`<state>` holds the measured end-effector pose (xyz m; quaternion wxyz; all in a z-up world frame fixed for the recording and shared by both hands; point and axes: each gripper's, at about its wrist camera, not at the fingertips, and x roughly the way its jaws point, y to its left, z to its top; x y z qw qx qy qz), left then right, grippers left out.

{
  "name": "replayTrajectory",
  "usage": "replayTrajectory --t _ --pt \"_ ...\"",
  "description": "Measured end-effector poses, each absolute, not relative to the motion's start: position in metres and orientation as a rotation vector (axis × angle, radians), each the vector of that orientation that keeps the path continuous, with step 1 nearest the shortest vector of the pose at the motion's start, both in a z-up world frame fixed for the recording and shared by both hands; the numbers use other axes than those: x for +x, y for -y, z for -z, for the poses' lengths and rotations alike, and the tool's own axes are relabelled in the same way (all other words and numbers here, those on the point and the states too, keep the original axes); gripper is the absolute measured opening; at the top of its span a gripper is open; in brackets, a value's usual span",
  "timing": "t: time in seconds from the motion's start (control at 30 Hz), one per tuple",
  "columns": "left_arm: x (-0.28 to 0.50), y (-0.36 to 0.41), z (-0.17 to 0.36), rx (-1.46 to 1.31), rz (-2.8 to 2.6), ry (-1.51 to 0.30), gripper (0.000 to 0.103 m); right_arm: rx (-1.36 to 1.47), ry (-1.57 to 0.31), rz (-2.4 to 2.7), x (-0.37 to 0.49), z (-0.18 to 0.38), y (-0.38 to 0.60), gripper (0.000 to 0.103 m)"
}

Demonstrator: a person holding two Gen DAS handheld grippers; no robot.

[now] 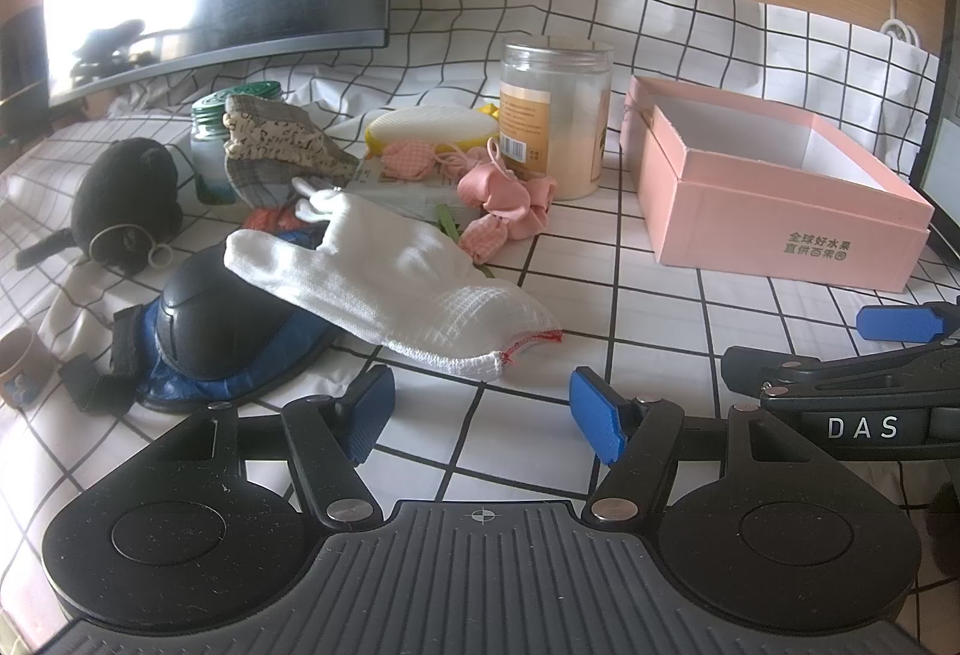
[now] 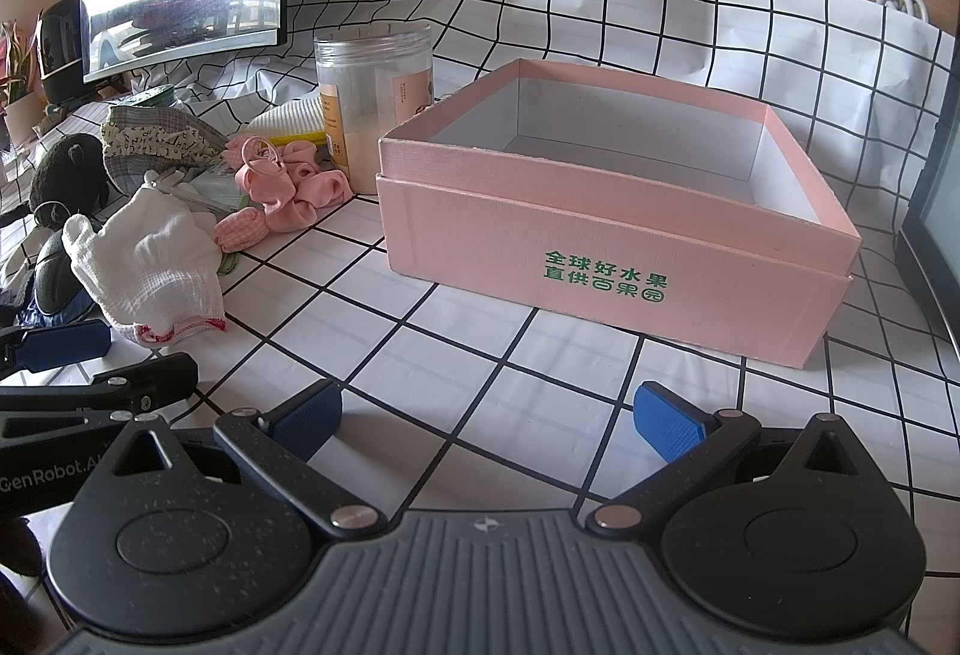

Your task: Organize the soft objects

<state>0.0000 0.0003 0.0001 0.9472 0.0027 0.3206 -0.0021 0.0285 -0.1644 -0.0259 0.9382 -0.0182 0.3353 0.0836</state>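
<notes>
We see the white glove (image 1: 390,283) draped over a dark pad (image 1: 216,319), left of the empty pink box (image 2: 600,211). Both the left gripper (image 1: 480,415) and right gripper (image 2: 486,421) stand apart, holding nothing. Light and limp, the glove should pinch best at its bunched cuff.

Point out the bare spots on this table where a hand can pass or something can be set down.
Free: checked cloth between white glove and pink box, and inside the empty box. Crowded: the pile around the jar and black plush.
</notes>
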Motion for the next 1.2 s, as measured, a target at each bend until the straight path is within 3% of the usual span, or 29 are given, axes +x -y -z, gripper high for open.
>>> replayTrajectory --t 0.23,0.37,0.7,0.77,0.9,1.2 --pt "-0.005 -0.006 0.0 -0.042 0.023 -0.632 0.07 -0.042 -0.691 -0.19 0.028 0.025 0.165 0.103" --pt "-0.007 -0.023 -0.004 -0.136 0.086 -0.644 0.066 -0.072 -0.785 -0.24 0.033 0.017 0.168 0.103" --pt "-0.032 -0.163 -0.057 -0.137 -0.186 -0.548 0.066 -0.095 -0.906 -0.238 0.04 0.011 0.161 0.103" --pt "-0.033 -0.192 -0.052 -0.132 -0.276 -0.57 0.066 -0.104 -0.935 -0.248 0.042 0.007 0.153 0.098" --pt "-0.02 -0.237 -0.037 -0.217 -0.31 -0.658 0.066 -0.126 -0.896 -0.277 0.036 -0.007 0.126 0.096" --pt "-0.003 -0.239 -0.01 -0.162 -0.243 -0.714 0.066 -0.257 -0.725 -0.431 0.035 -0.056 0.031 0.096"
